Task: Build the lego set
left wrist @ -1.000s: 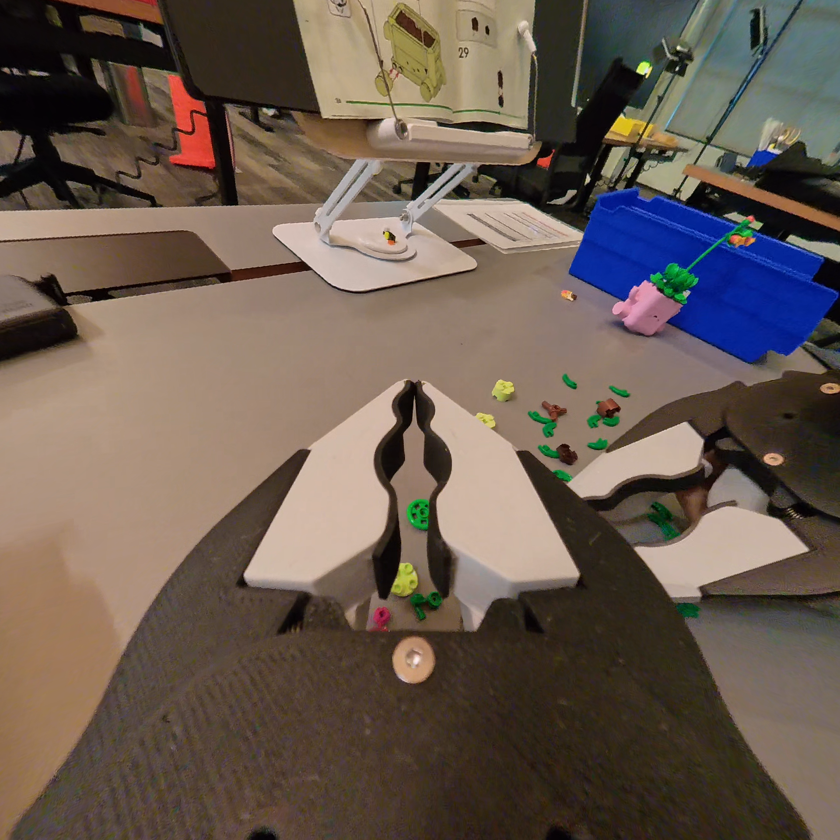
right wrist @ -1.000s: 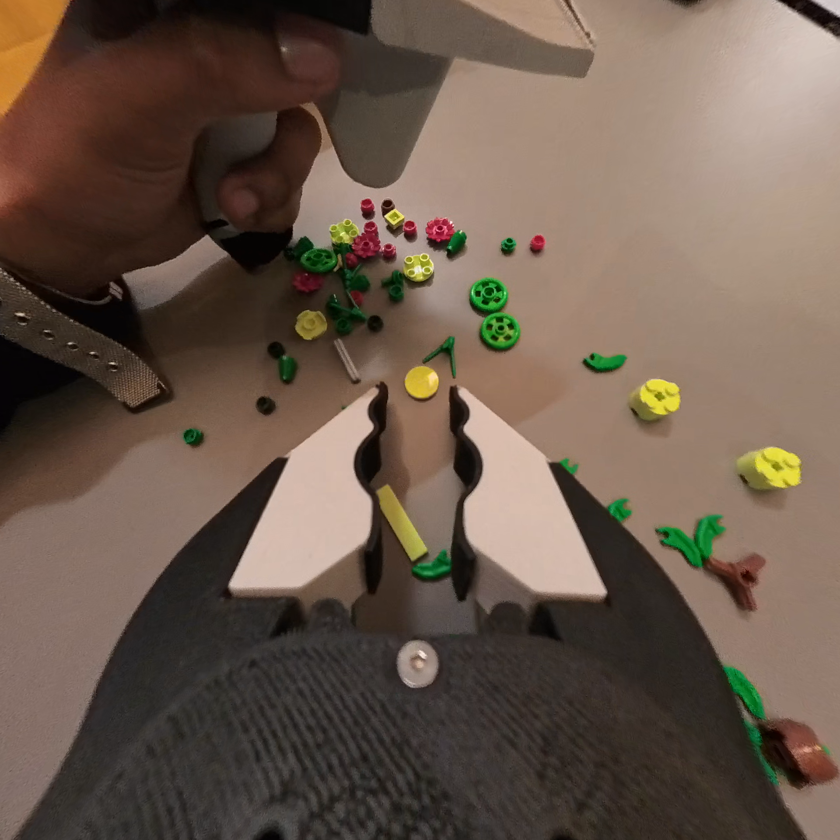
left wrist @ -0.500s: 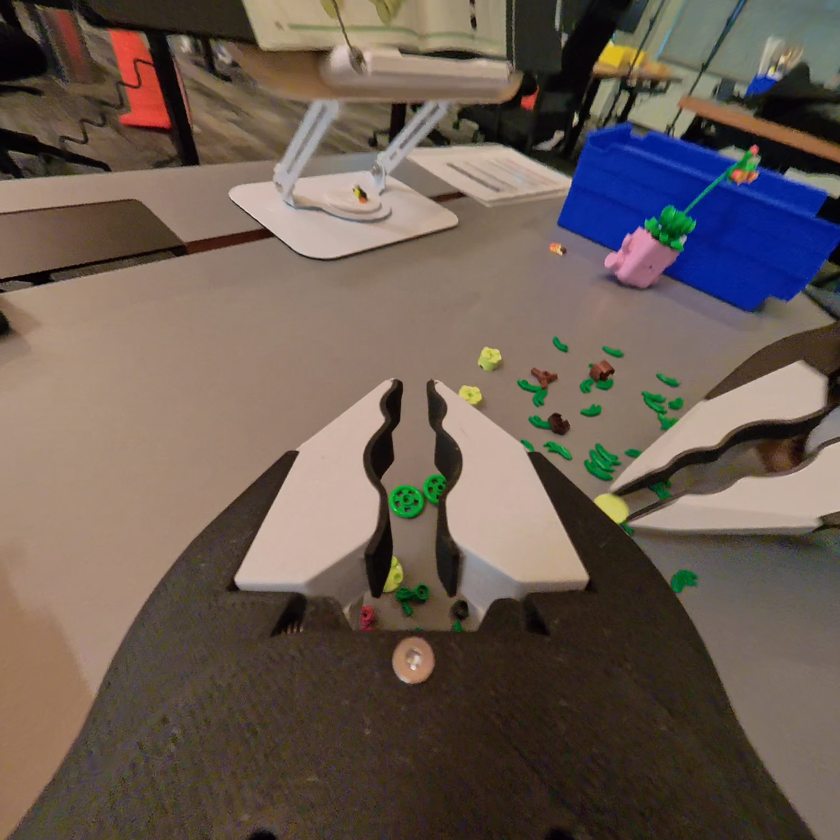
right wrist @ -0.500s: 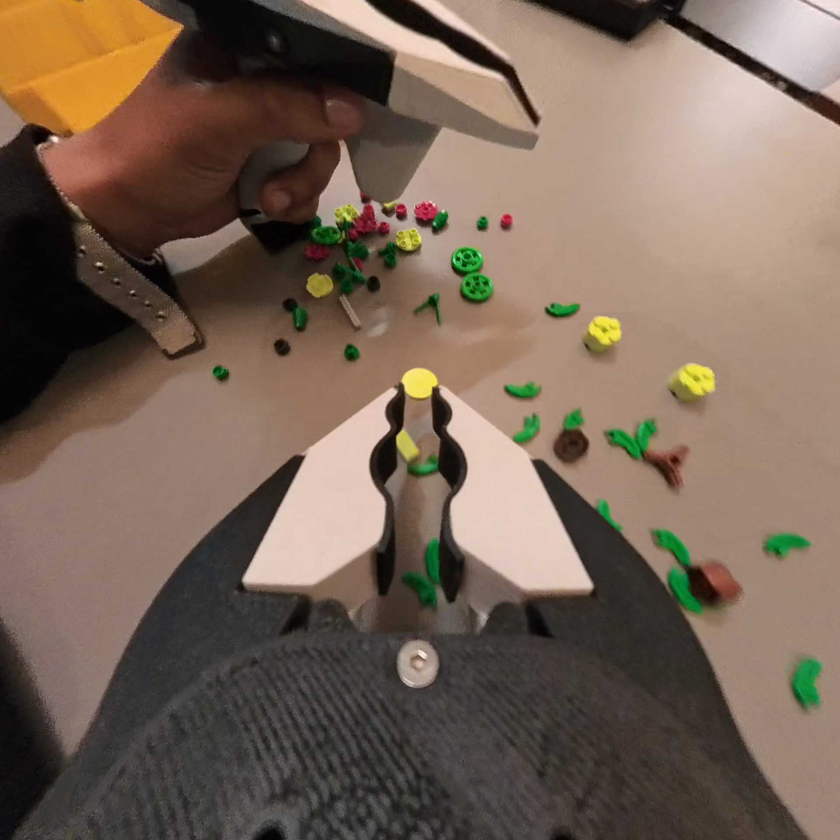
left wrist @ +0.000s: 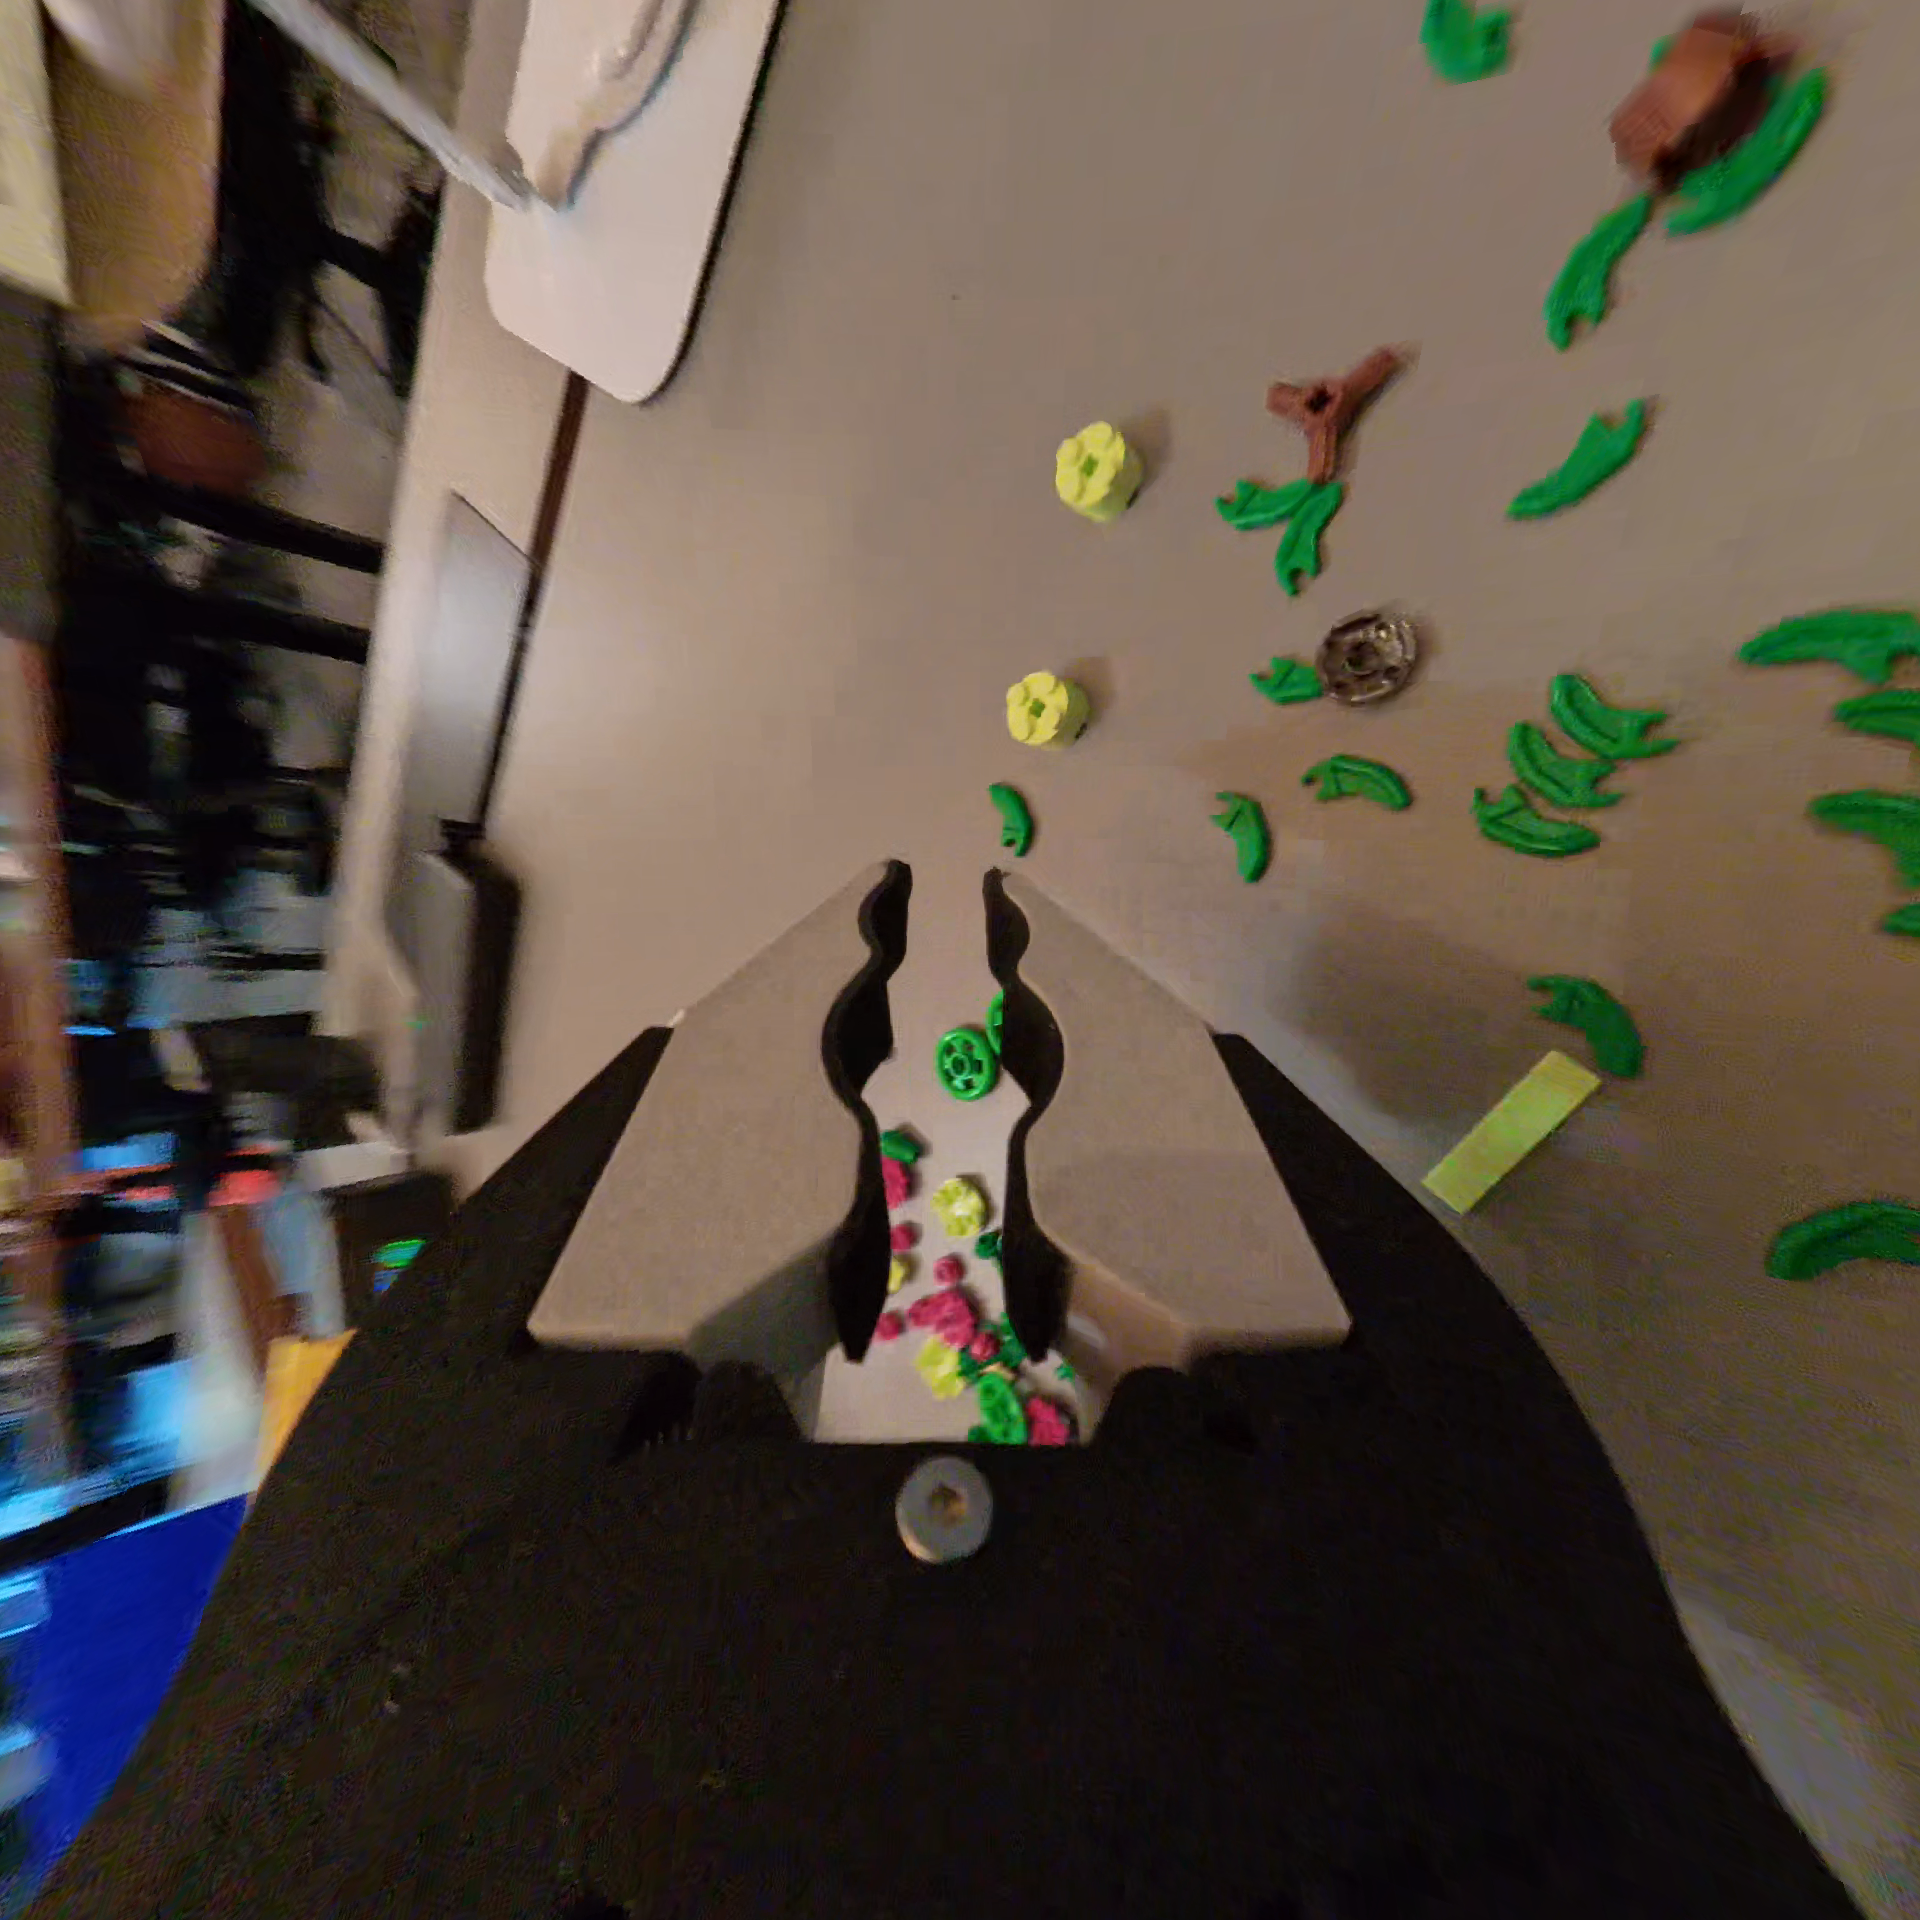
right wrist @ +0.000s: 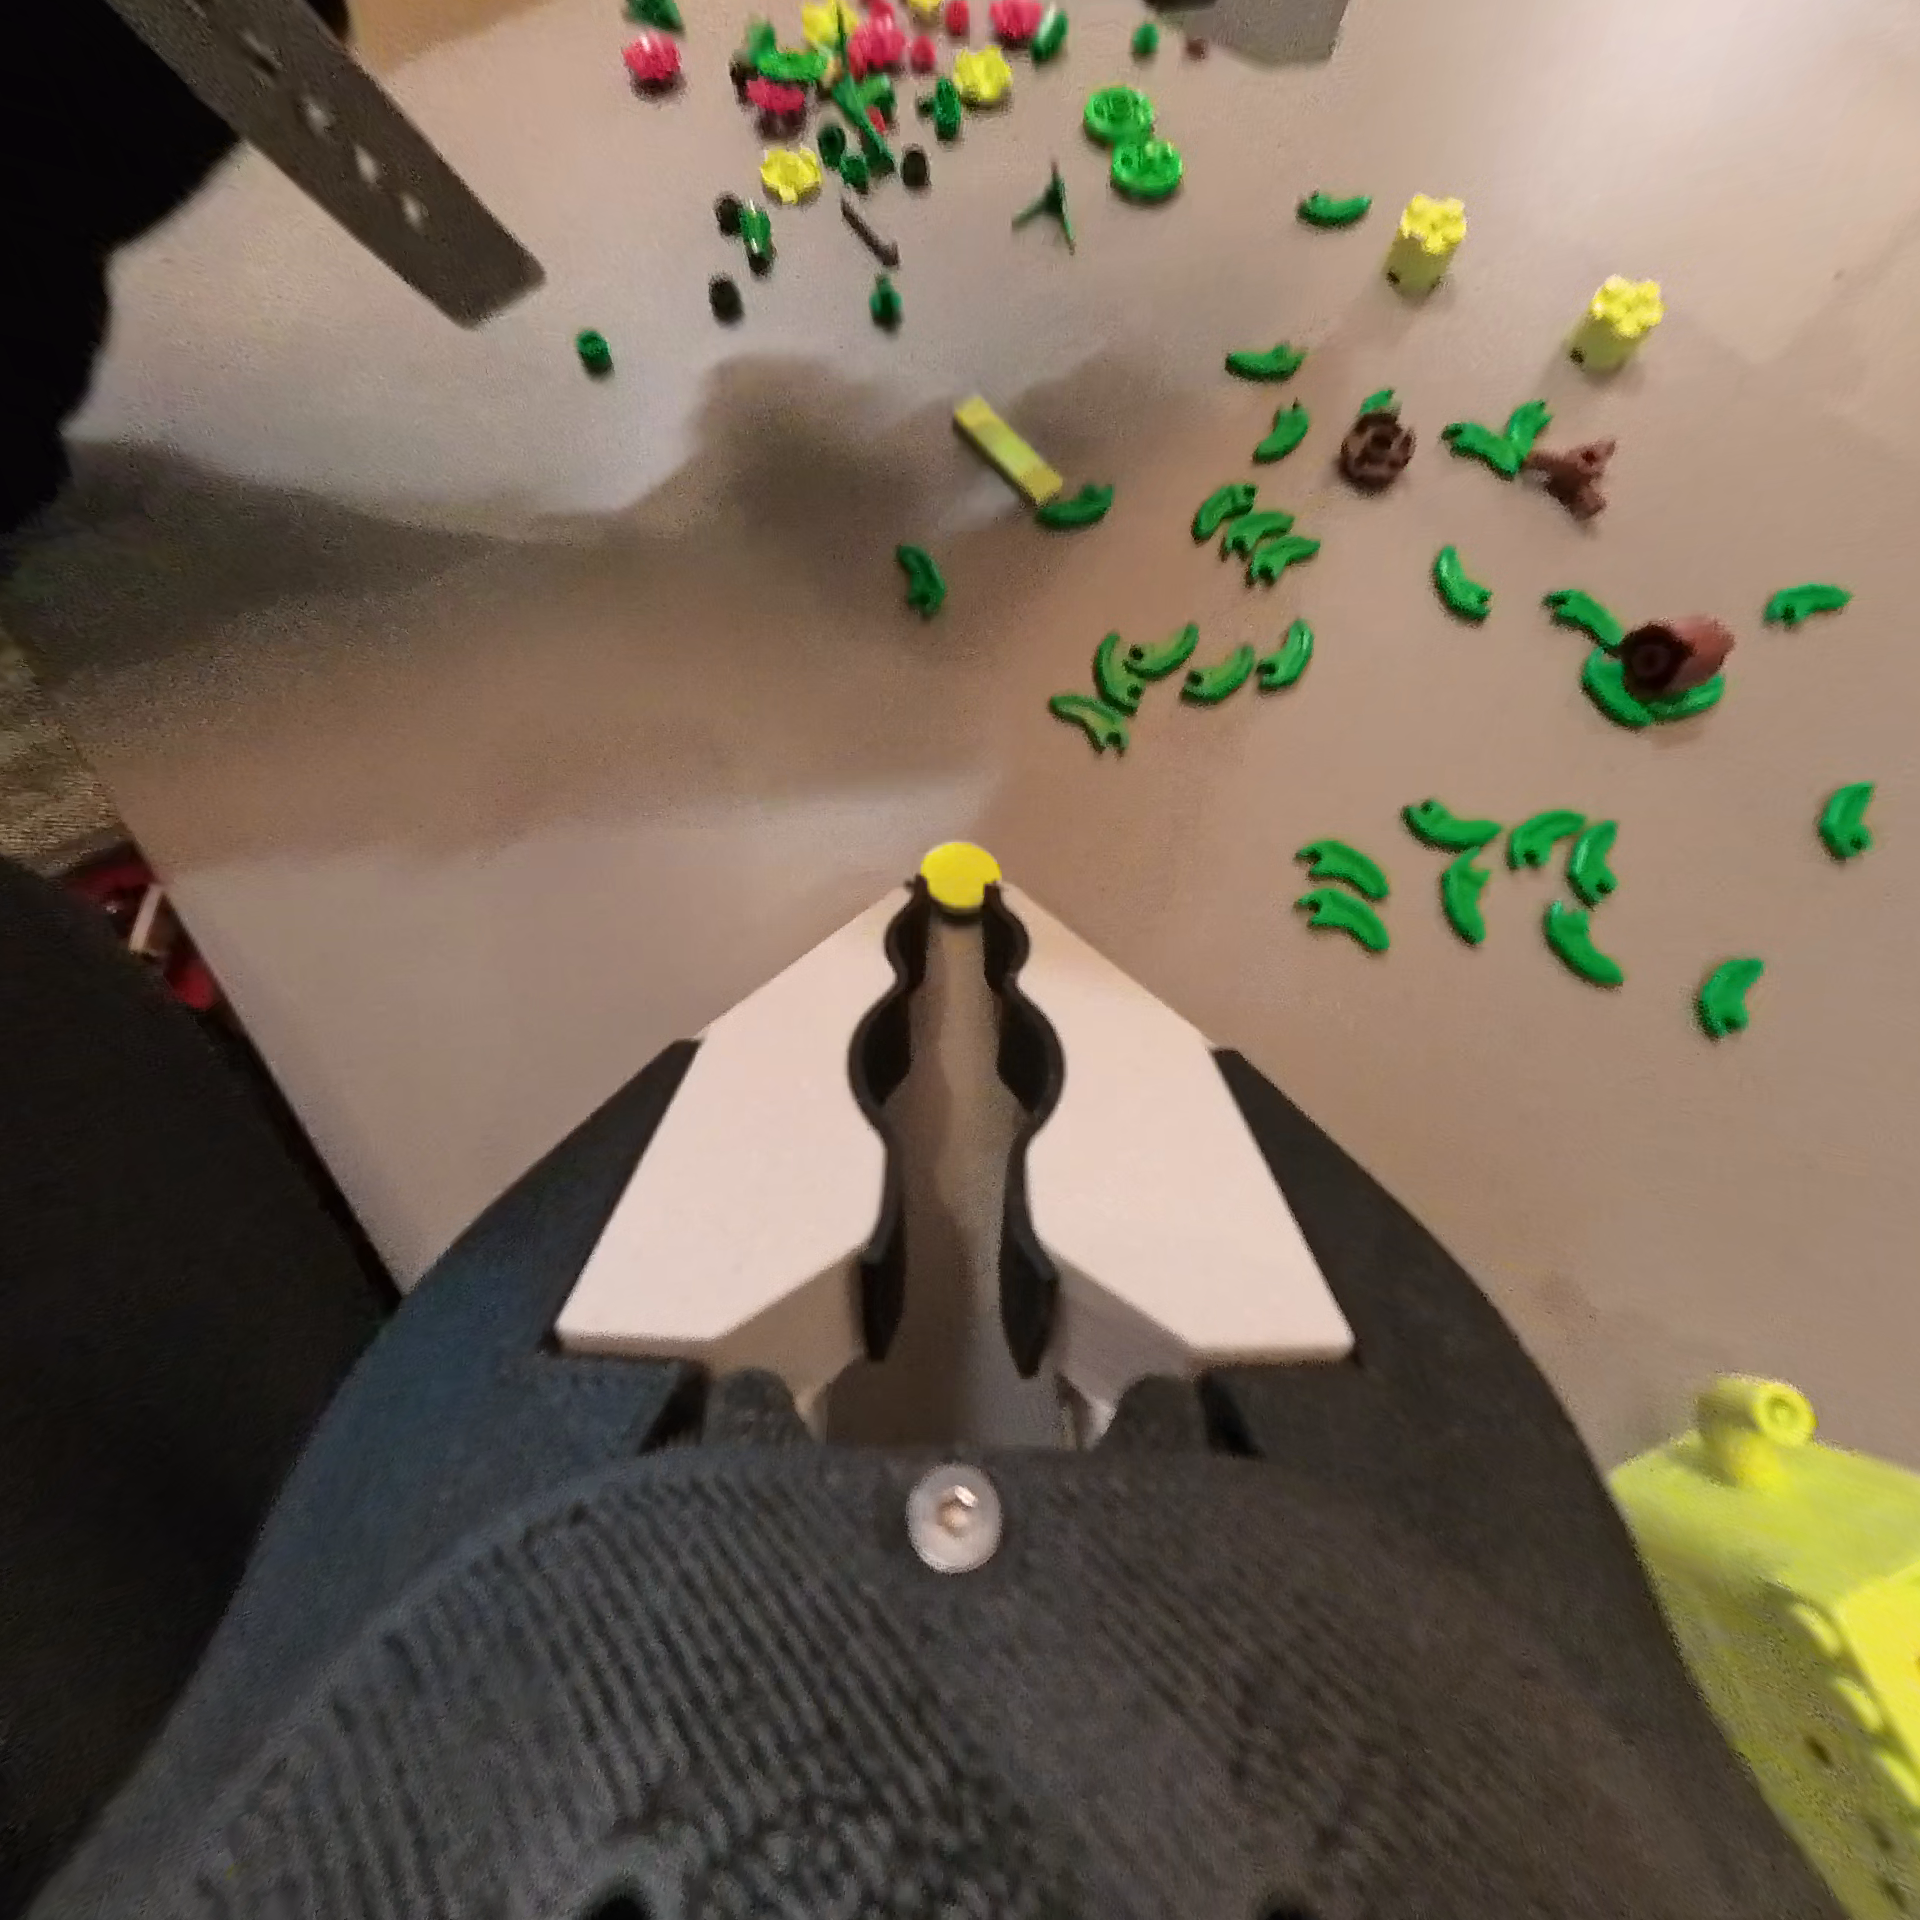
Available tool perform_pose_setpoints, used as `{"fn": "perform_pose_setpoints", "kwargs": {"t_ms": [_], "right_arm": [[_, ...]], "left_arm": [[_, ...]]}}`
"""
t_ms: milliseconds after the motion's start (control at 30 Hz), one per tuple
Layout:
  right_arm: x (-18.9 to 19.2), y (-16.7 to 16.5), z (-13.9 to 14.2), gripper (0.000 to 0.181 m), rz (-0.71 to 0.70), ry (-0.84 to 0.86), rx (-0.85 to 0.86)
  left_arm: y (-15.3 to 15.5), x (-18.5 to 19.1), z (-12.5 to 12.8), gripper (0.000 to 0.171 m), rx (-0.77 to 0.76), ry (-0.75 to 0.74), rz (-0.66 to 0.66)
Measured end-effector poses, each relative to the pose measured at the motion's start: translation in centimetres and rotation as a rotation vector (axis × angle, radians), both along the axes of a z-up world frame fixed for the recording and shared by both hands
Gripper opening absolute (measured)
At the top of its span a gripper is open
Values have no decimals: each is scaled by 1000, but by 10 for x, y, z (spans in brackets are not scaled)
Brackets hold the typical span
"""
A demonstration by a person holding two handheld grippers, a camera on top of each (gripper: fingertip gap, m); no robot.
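My right gripper (right wrist: 958,888) is shut on a small round yellow tile (right wrist: 960,875) held at its fingertips above the table. A lime-yellow lego build (right wrist: 1808,1621) shows at the lower right of the right wrist view. My left gripper (left wrist: 945,878) is rolled sideways, slightly open and empty, above a pile of small pink, yellow and green pieces (left wrist: 961,1299). A green round plate (left wrist: 966,1062) lies between its fingers on the table. A flat lime tile (left wrist: 1512,1143) lies to its right, and it also shows in the right wrist view (right wrist: 1006,449).
Many green leaf pieces (right wrist: 1455,873) are scattered over the grey table, with brown stem pieces (right wrist: 1673,655) and yellow round bricks (right wrist: 1429,244). The pile of small pieces (right wrist: 862,94) lies at the far side. The white stand base (left wrist: 623,208) is at the table's back. Tip to tip, the grippers are about 20 cm apart.
My right gripper lifted away from the pile with the yellow round tile and pulled back toward the table edge. My left gripper rolled sideways and moved over the pile.
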State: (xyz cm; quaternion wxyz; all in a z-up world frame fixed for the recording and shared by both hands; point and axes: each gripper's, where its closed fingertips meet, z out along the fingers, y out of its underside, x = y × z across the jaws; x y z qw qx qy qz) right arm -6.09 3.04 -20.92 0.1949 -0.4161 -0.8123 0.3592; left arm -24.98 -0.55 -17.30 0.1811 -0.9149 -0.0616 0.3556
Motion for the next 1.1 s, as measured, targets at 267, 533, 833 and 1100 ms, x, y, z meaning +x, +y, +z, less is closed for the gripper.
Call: {"fn": "perform_pose_setpoints", "kwargs": {"t_ms": [267, 533, 833, 1100], "right_arm": [[1, 7, 11, 40, -94, 88, 13], [-5, 9, 19, 43, -144, 201, 56], [-2, 9, 28, 43, -149, 248, 27], [0, 7, 32, 43, -133, 267, -12]], "left_arm": [[30, 43, -20, 16, -333, -21, -187], [41, 46, -6, 7, -403, -9, -226], [49, 56, 21, 7, -277, 15, -282], [59, 50, 41, 19, -109, 22, -295]]}}
